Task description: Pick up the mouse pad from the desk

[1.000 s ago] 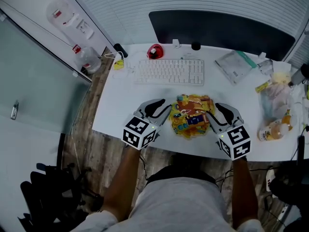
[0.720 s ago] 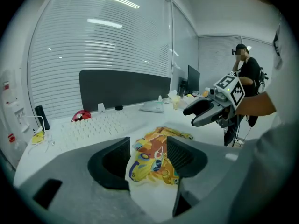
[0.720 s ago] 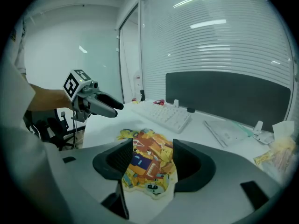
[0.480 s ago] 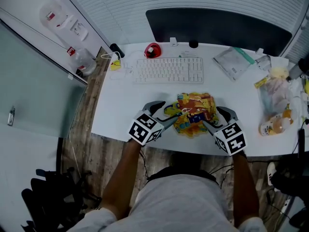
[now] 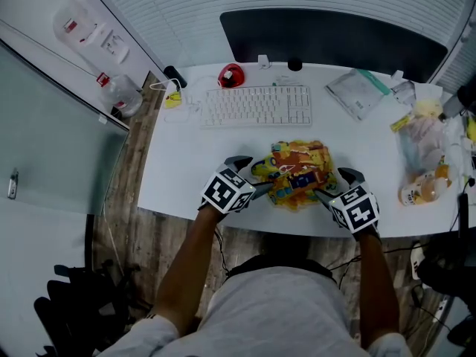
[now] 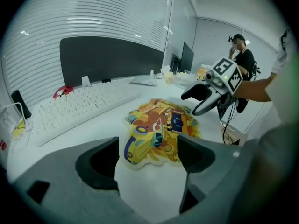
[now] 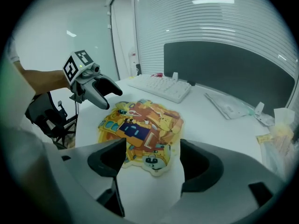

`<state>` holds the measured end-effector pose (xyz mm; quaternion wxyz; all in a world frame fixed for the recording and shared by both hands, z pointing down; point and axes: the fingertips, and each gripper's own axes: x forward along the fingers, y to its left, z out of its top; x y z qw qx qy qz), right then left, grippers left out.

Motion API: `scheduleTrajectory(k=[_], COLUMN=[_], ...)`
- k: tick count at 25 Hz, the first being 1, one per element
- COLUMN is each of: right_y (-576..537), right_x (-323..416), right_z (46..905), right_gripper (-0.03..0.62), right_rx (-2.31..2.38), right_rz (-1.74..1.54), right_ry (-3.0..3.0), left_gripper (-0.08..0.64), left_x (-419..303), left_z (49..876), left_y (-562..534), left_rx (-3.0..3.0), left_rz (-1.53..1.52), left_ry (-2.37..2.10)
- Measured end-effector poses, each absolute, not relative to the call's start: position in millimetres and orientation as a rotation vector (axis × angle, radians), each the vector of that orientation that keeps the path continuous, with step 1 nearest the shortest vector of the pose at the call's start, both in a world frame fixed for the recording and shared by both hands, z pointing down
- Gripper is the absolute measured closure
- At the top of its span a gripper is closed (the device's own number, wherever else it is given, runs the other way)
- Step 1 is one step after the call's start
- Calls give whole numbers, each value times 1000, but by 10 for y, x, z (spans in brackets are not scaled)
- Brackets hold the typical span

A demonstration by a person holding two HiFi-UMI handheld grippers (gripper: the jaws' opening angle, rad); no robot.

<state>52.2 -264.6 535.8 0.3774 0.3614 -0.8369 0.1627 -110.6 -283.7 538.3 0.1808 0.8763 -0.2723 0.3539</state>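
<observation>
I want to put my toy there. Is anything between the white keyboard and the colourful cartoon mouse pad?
Nothing: the head view shows only bare white desk between the white keyboard and the colourful cartoon mouse pad.

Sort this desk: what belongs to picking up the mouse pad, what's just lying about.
Job: yellow-orange cartoon-print mouse pad; left gripper, right gripper, both with jaws that have just been opening, nothing between them yet.
Lying about: white keyboard; red rounded object; clear plastic pouch.

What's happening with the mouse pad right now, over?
Left gripper and right gripper both open, jaws just opened, empty. Mouse pad flat on desk, a gripper at each side, not gripped. Keyboard clear behind it.
</observation>
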Motion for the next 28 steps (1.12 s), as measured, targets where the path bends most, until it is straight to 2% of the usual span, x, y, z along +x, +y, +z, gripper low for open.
scheduleTrajectory(k=[28], right_y=[-2749], right_x=[564], right_z=[5577], right_gripper=[284], right_rx=[1068], right_rz=[557], right_ry=[-2058], left_gripper=[169], left_x=[-1057], left_z=[5656], left_y=[-2909], left_rx=[2426], left_rz=[1120], left_ry=[-765])
